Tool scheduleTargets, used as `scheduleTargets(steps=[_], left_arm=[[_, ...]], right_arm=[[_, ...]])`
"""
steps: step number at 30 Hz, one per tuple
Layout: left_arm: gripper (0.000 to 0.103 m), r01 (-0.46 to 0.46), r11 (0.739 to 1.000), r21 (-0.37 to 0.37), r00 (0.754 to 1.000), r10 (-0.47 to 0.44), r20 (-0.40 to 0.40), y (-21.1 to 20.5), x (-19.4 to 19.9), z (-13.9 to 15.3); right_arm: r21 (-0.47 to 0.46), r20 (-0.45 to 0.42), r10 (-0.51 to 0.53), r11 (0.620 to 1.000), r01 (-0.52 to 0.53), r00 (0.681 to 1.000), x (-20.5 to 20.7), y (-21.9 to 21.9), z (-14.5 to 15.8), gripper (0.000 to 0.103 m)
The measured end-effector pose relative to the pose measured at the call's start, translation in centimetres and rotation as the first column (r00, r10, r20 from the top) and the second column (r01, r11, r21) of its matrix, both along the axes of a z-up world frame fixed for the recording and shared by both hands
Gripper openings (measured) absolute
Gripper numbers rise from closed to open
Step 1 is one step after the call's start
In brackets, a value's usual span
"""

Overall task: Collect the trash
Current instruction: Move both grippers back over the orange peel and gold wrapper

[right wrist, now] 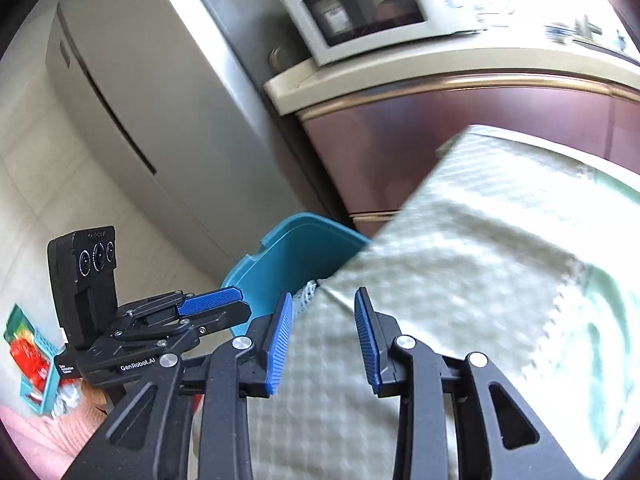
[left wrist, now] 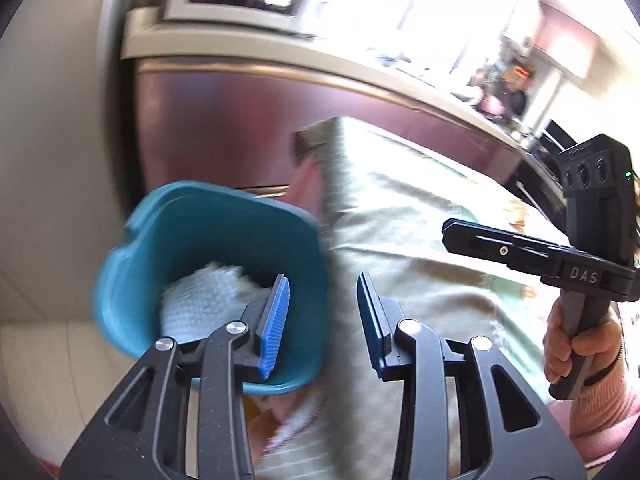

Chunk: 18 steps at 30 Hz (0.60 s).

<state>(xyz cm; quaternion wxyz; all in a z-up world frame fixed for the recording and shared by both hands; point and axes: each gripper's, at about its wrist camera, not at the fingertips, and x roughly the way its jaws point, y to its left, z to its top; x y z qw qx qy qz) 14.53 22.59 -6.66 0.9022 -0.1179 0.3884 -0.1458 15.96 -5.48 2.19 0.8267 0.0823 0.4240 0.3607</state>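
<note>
Both jaws stood apart, nothing gripped: left gripper point(left wrist: 322, 322) over the teal bin point(left wrist: 208, 240) holding white crumpled trash point(left wrist: 204, 300), right gripper point(right wrist: 322, 338) above the table's cloth-covered corner point(right wrist: 460, 240).

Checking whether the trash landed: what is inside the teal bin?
A crumpled white textured wad lies inside the teal bin. The bin's floor beneath it is hidden; the left gripper covers the near side.
</note>
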Motion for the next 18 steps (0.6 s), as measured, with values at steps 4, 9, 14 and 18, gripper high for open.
scheduleTargets(steps=[4, 9, 14, 18], left_arm=[[0.037, 0.091, 0.996, -0.002, 0.996, -0.09, 0.026, -4.2, 0.3, 1.2], [0.037, 0.212, 0.977, -0.021, 0.977, -0.211, 0.024, -10.4, 1.4, 1.8], [0.037, 0.337, 0.941, -0.042, 0.942, -0.337, -0.002, -17.7, 2.1, 1.7], [0.037, 0.419, 0.907, -0.047, 0.906, -0.421, -0.035, -23.5, 3.0, 1.1]], right_arm=[[0.005, 0.026, -0.076, 0.997, 0.076, 0.997, -1.2, -4.1, 0.7, 0.032], [-0.008, 0.055, -0.216, 0.976, 0.217, 0.975, -3.1, -10.8, 1.4, 0.032], [-0.019, 0.071, -0.358, 0.933, 0.36, 0.931, -4.2, -17.8, 1.6, 0.032], [-0.019, 0.076, -0.448, 0.892, 0.451, 0.891, -4.0, -22.7, 1.3, 0.033]])
